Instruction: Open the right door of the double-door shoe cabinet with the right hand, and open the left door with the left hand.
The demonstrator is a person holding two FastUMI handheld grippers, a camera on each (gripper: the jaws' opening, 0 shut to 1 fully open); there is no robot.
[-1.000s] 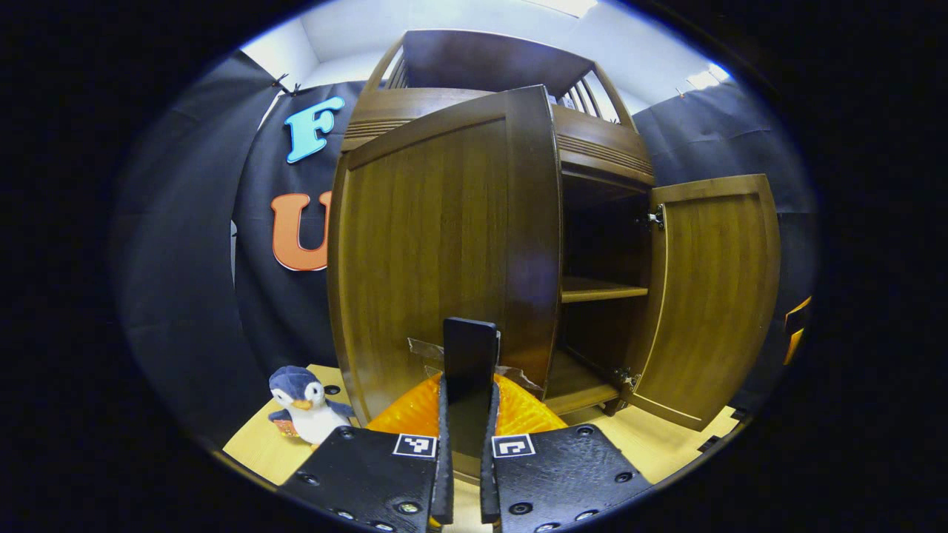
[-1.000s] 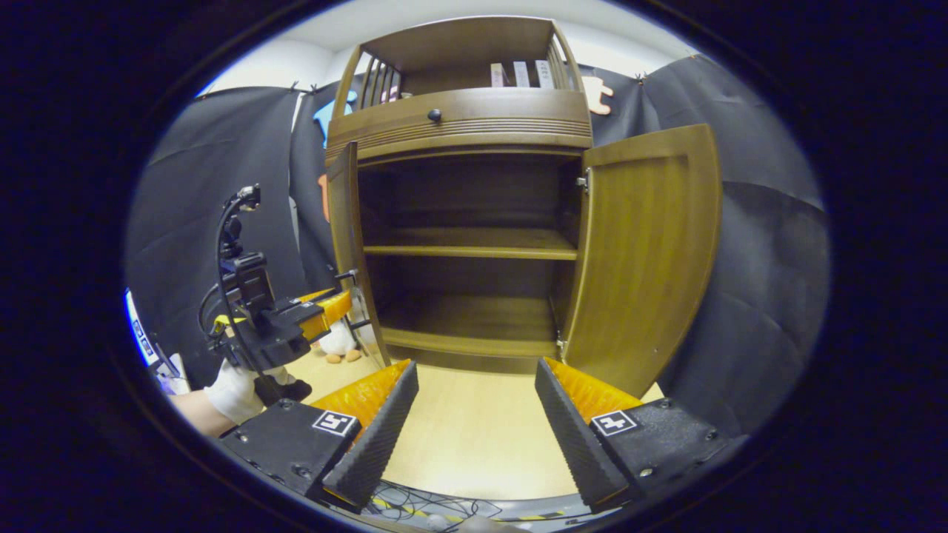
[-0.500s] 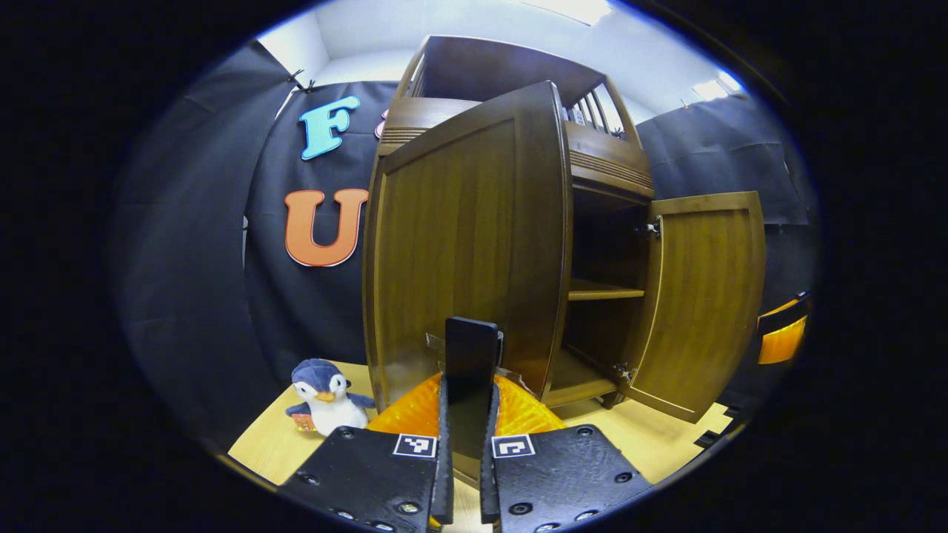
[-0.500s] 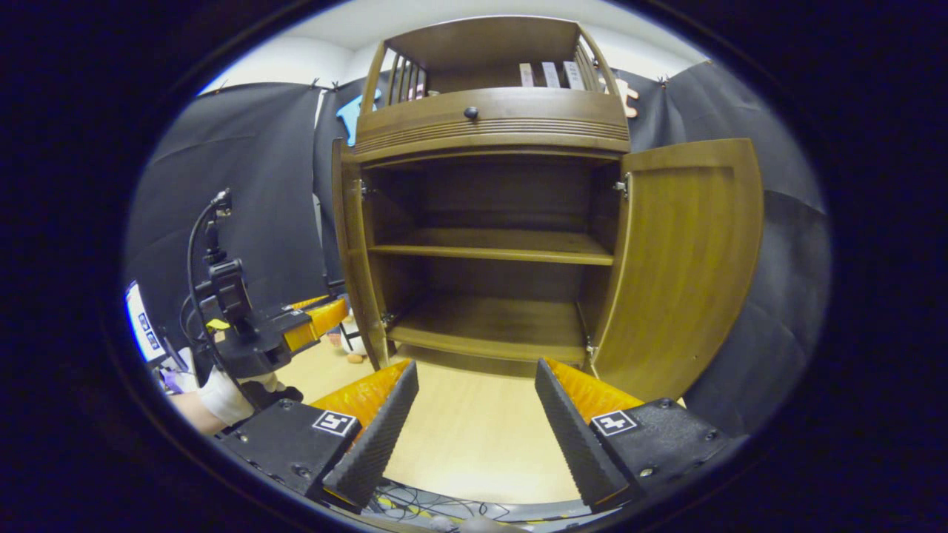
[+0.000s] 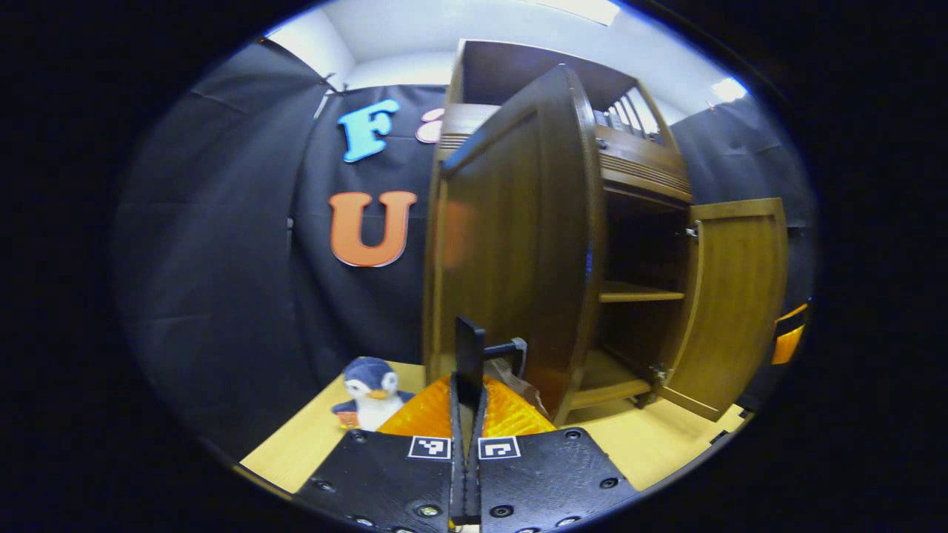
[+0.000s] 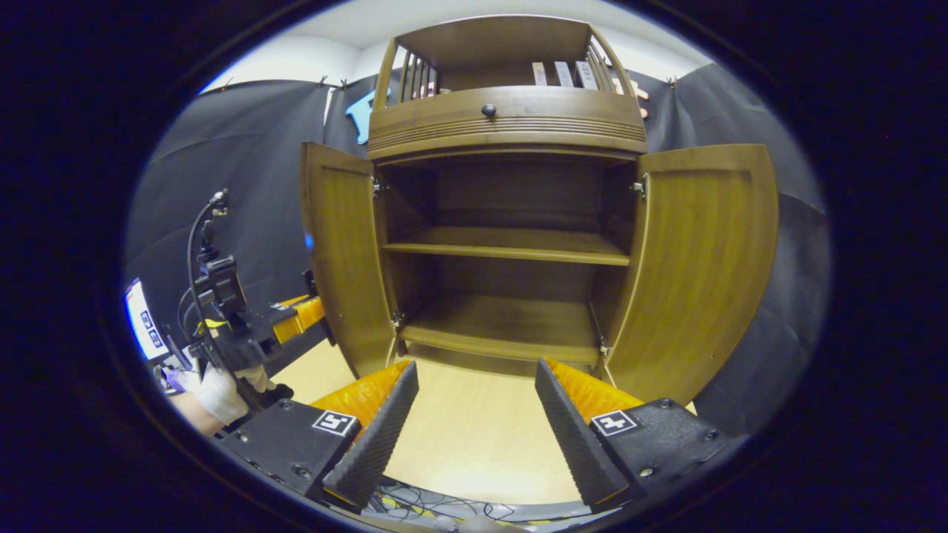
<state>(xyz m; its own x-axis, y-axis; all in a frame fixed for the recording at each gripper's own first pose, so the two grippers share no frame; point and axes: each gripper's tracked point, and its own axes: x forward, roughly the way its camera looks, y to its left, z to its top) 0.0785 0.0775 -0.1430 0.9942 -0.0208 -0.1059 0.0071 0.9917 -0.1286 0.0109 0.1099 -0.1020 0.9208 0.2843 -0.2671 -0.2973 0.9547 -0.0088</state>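
Note:
The brown shoe cabinet (image 6: 507, 122) stands with both doors swung out and its two shelves bare. In the right gripper view the left door (image 6: 337, 252) and the right door (image 6: 703, 252) both hang wide. My right gripper (image 6: 474, 392) is open low in front of the cabinet, with nothing between its fingers. In the left gripper view my left gripper (image 5: 469, 355) is shut on the dark handle (image 5: 511, 346) on the outer face of the left door (image 5: 511, 244). The right door (image 5: 737, 296) shows beyond it. The left gripper (image 6: 296, 318) also appears beside the left door.
A penguin plush (image 5: 366, 381) sits on the light wooden floor (image 6: 474, 437) left of the cabinet. A gloved hand (image 6: 218, 385) holds the left gripper. Cables (image 6: 444, 511) lie along the near floor edge. Black cloth walls flank the cabinet.
The left door has swung further outward, and my left gripper has gone with it, still shut on the handle. The right gripper stays open in much the same place.

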